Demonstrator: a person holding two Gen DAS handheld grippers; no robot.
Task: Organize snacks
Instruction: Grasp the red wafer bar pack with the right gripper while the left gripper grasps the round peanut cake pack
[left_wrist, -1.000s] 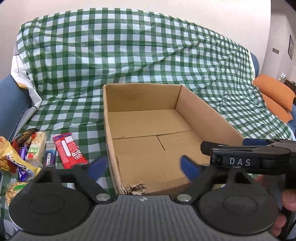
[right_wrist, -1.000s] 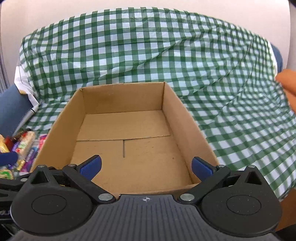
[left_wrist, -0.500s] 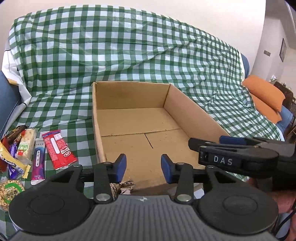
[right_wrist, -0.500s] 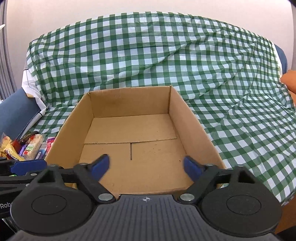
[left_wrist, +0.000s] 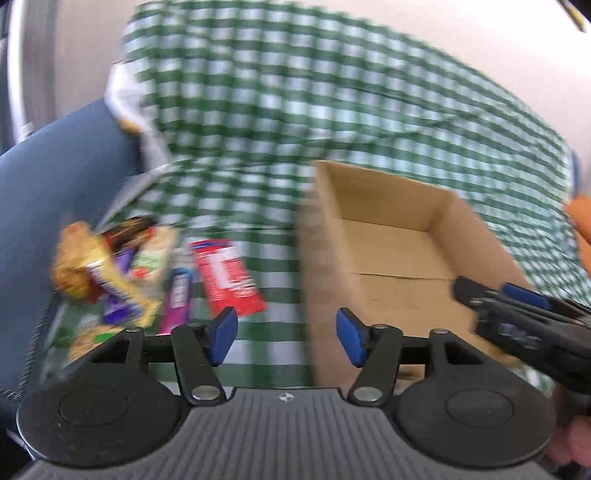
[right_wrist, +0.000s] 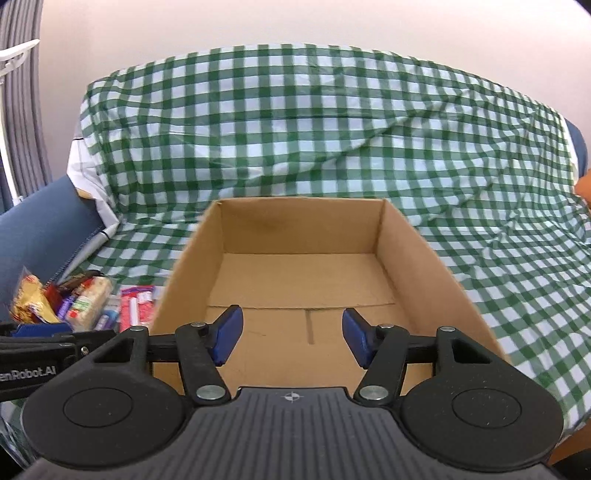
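Two blue-padded fingers of our left gripper (left_wrist: 286, 341) stand apart and are widening, with nothing between them, over the green-and-white checked cloth (left_wrist: 332, 110); left of them lies a blurred heap of snack packets (left_wrist: 110, 273), a red wrapped bar (left_wrist: 229, 280) at its right edge; the open brown cardboard box (left_wrist: 388, 258) sits to the right, with our right gripper (left_wrist: 517, 317) reaching over its near corner; from the right wrist, our right gripper's fingers (right_wrist: 360, 341) are drawing together on nothing, above the box's bare floor; the snacks lie outside its left wall, beside a blue cushion (right_wrist: 37, 229).
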